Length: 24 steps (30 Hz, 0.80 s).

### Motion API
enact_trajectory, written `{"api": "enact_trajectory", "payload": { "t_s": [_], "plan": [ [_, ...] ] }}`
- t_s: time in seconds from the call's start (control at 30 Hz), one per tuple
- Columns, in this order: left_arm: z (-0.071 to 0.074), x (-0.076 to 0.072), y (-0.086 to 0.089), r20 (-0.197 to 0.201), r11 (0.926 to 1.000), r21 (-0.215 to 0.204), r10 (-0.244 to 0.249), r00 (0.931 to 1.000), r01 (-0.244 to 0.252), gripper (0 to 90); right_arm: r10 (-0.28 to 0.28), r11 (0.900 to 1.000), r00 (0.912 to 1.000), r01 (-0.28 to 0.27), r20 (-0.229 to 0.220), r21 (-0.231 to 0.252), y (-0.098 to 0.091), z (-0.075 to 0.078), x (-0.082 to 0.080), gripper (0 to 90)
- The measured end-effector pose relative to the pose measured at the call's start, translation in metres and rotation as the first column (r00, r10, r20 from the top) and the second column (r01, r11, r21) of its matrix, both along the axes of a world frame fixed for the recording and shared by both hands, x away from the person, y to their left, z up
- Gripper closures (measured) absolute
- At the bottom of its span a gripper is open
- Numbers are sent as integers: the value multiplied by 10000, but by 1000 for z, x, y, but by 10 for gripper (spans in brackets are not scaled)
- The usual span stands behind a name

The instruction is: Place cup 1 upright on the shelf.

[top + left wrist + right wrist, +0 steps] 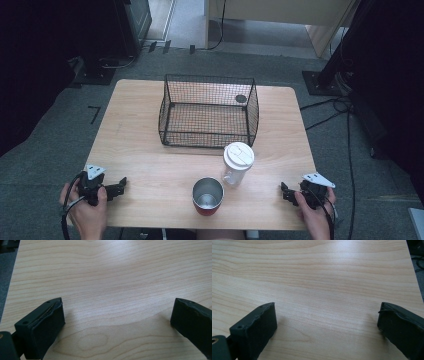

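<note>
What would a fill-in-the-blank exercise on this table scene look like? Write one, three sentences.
1. The open metal cup stands nearer the person than the ____ wire basket.
2. The white bottle wears a ____ on top.
3. Both the left hand-held gripper and the right hand-held gripper have their jaws ____, with nothing between them.

Missing words: black; lid; open

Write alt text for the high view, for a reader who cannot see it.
A person's hands rest at the near corners of a wooden table, each holding an open hand-held gripper: left, right. Between them stand a red metal cup and a lidded white tumbler, with a black wire basket behind.
</note>
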State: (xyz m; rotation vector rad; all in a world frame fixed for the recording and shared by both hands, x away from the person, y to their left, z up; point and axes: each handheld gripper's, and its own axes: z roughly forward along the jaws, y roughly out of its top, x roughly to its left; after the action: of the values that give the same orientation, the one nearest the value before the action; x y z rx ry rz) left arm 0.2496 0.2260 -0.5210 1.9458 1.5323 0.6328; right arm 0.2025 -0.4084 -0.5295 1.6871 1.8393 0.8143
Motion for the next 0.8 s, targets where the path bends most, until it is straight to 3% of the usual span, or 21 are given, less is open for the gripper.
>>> {"api": "enact_trajectory", "payload": {
  "t_s": [0.27, 0.47, 0.8],
  "plan": [
    [0, 4, -3, 0, 9991, 7, 429, 9991, -429, 0, -259, 9997, 9997, 259, 25, -14, 5, 0, -1, 26],
    [0, 6, -6, 1, 9979, -4, 645, 9979, -645, 0, 305, 9995, 9986, -299, 430, -133, 21, 2, -4, 30],
    [0, 6, -6, -3, 9979, -10, 653, 9979, -653, 0, 1326, 9897, 9855, -1375, 1056, 403, 55, 26, -8, 30]
  ]
}}
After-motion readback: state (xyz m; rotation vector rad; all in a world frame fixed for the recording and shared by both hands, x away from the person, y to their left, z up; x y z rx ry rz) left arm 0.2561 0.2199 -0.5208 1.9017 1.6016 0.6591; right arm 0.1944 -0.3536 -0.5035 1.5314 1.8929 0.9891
